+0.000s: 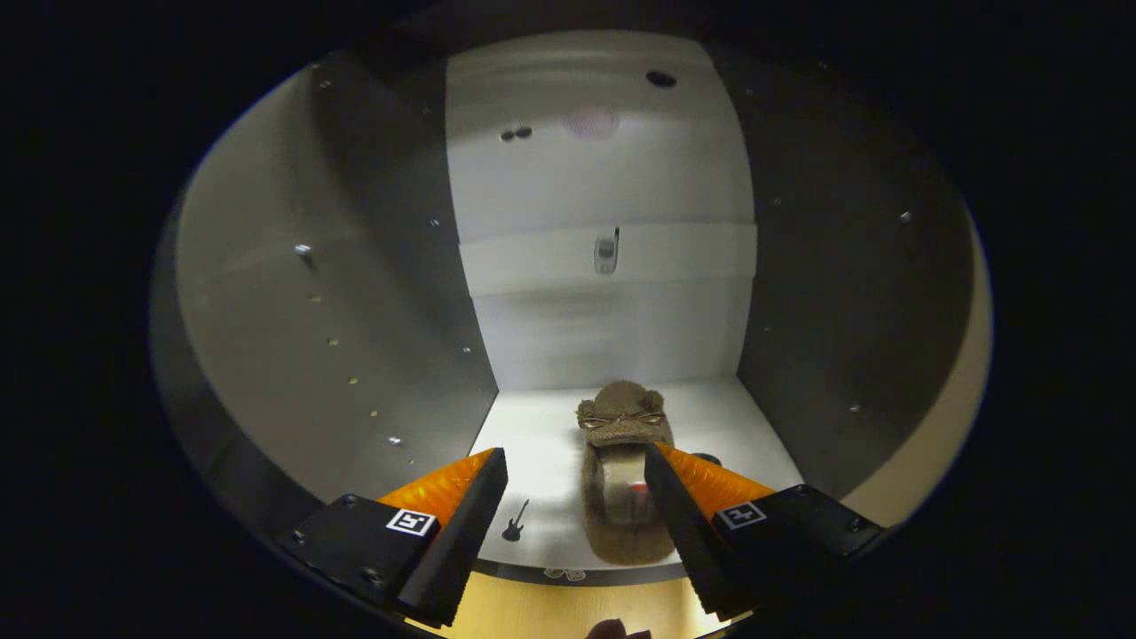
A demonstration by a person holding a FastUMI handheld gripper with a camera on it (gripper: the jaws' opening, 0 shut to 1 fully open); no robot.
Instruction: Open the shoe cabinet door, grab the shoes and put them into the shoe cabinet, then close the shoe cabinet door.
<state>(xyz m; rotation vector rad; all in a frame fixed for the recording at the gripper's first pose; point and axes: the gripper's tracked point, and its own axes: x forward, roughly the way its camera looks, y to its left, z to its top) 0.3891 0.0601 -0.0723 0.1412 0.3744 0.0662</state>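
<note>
guitar-shaped mark (pixel 516 520) | on white shelf floor | near its front edge

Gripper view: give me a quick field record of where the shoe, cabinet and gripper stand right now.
cabinet: door open, interior in view
shoe: brown fuzzy one, lying on the cabinet floor, toe toward the back wall
gripper: jaws open, gripping nothing
shoe vs jaws: between them, close beside the right one; contact unclear
next, likely: back out, close the door
</note>
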